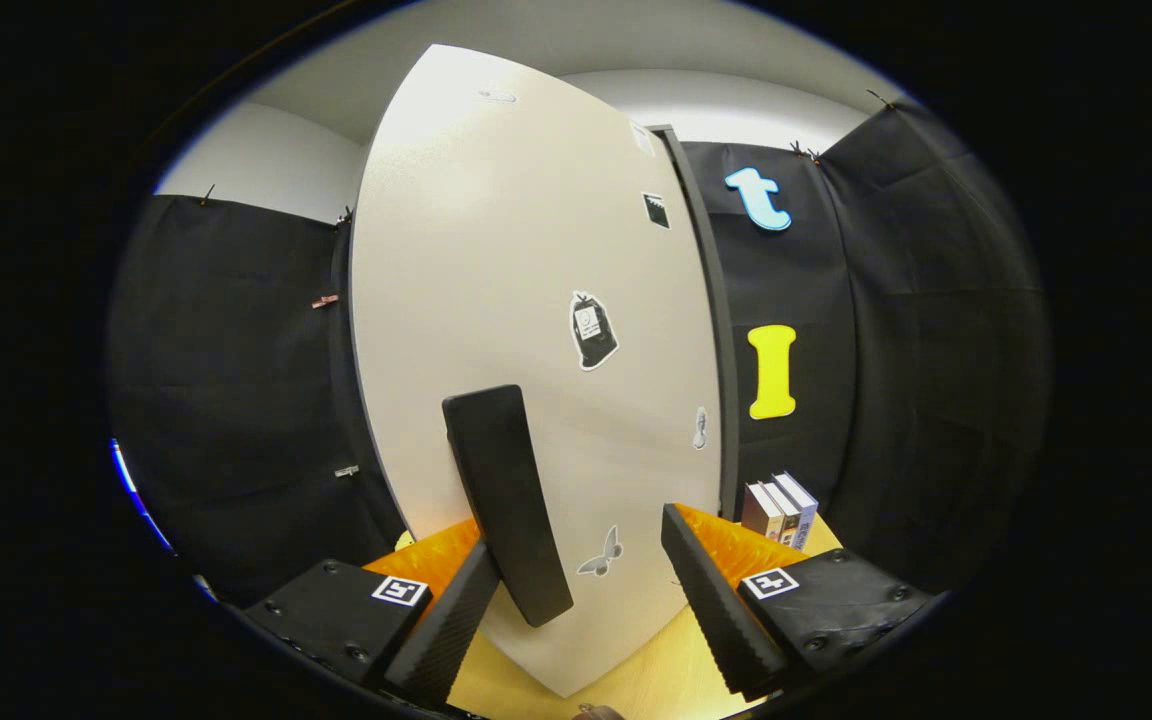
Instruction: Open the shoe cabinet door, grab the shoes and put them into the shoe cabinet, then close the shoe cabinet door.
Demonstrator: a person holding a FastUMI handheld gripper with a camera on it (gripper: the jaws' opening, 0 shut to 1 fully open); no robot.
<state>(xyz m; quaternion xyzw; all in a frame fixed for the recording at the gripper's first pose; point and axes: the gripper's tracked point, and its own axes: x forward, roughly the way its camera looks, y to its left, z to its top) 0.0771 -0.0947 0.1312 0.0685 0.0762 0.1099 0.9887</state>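
Directly ahead of the fingers stands the shoe cabinet door (pixel 496 280), a large pale panel bearing several small stickers (pixel 593 330). Its interior is hidden from view. A dark bar handle (pixel 506 500) is fixed to the door's lower part, just beside the left finger. The gripper (pixel 576 610) is spread wide, with nothing held; the handle sits nearer the left finger (pixel 446 625). Right of the door's dark edge, three books (pixel 781 508) stand upright on the wooden surface (pixel 646 680).
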